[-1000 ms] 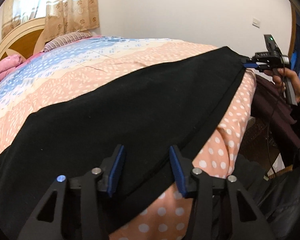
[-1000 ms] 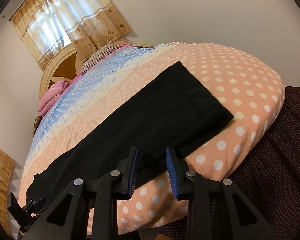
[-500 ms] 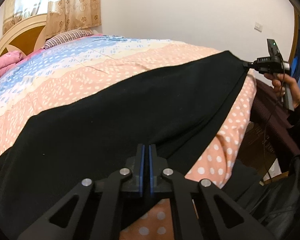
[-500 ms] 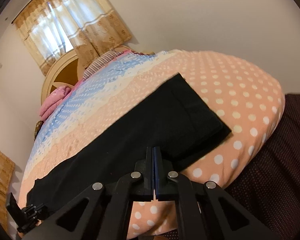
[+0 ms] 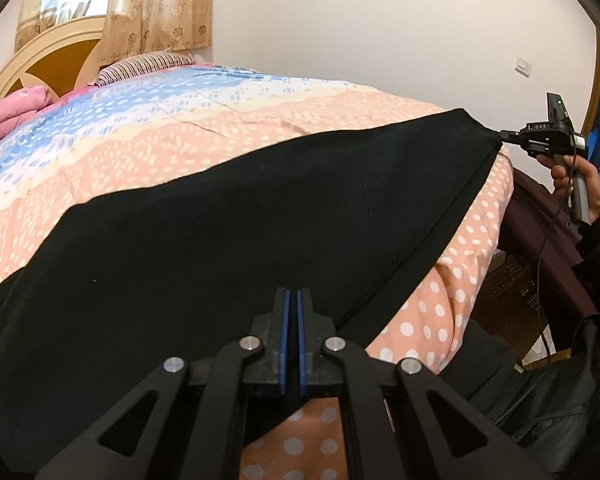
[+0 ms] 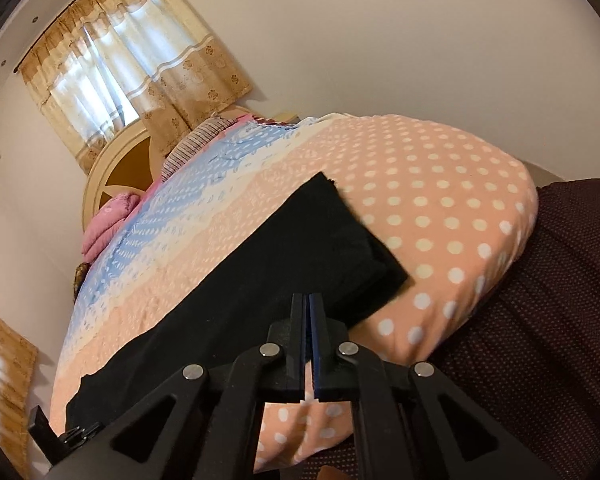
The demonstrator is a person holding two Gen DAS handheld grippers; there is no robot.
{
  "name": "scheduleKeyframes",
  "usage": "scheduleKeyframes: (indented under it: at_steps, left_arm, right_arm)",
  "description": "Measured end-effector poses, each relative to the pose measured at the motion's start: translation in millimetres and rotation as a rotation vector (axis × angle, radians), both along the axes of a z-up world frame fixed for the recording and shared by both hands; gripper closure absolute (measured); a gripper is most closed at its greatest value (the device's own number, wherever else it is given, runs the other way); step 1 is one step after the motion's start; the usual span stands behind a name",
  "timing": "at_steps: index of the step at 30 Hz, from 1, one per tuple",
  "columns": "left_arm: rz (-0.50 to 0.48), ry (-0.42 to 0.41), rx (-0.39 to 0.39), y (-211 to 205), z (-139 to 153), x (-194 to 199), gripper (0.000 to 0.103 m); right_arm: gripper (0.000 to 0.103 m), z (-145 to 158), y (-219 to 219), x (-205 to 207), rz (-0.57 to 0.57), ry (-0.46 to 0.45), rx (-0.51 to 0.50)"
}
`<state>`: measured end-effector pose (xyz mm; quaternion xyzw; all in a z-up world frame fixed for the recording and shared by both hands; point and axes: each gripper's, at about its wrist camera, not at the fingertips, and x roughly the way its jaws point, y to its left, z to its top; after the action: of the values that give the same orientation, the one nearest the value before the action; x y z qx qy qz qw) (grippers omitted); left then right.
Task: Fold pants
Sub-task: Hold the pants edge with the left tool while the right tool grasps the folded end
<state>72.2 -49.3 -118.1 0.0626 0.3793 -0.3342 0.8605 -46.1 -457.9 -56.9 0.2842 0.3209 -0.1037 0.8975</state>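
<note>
Left wrist view: left gripper point(image 5: 291, 300) clamped on the near edge of the pants point(image 5: 228, 240), blue pads point(image 5: 285, 320) pressed together with black cloth pinched between them. Pants spread flat and long across the bed point(image 5: 140, 140), running from lower left up to the far right corner near the foot. Near hem lying along the polka-dot edge of the cover. At that far corner, right gripper point(image 5: 502, 133) nipping the cloth, tips drawn together, held by a hand point(image 5: 576, 178) with a dark sleeve. Beyond the pants, cover in pink, cream and blue bands; striped pillow point(image 5: 144, 66) and pink blanket point(image 5: 12, 112) by the round headboard point(image 5: 40, 56). Curtain point(image 5: 156, 4) above it. Light switch point(image 5: 524, 66) on the white wall. Dark maroon cloth point(image 5: 540, 220) hanging past the bed end at right.

Right wrist view: right gripper point(image 6: 309, 312) closed on the near edge of the pants point(image 6: 260, 280), only a thin slit between the pads, jaws having just eased slightly apart while cloth remains pinched at the tips. Pants stretching away down-left along the bed edge, with the folded-looking end point(image 6: 352, 248) just right of the tips, resting on the dotted cover. Left gripper point(image 6: 74, 436) at the far lower left, at the other end of the pants; closure not readable here. Headboard, pillow, blanket and curtain upper left.
</note>
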Motion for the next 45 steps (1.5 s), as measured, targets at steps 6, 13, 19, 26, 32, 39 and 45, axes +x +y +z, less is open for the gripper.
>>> scheduleKeyframes:
  at_steps: [6, 13, 19, 26, 32, 39, 45]
  left_arm:
    - [-0.034, -0.036, 0.021, -8, 4, -7, 0.098]
    - [-0.046, -0.079, 0.037, -17, 13, -8, 0.072]
    - [-0.055, -0.081, 0.059, -20, 9, -5, 0.056]
    - [-0.058, -0.054, 0.050, -21, -1, 2, 0.051]
    - [-0.078, -0.080, 0.084, -30, -2, -2, 0.040]
    - [-0.071, -0.095, 0.103, -34, -3, -1, 0.041]
    - [-0.066, -0.091, 0.110, -34, 0, 1, 0.070]
  right_arm:
    - [0.034, -6, -3, -1, -0.001, -0.008, 0.063]
    - [0.053, 1, 31, 7, 0.118, -0.020, 0.104]
    - [0.059, -22, 60, 21, 0.207, 0.053, 0.178]
    - [0.060, -44, 61, 31, 0.174, 0.095, 0.216]
    - [0.061, -48, 60, 37, 0.139, 0.058, 0.237]
    - [0.095, -55, 61, 41, 0.140, 0.049, 0.212]
    - [0.098, -36, 70, 37, 0.170, -0.026, 0.166]
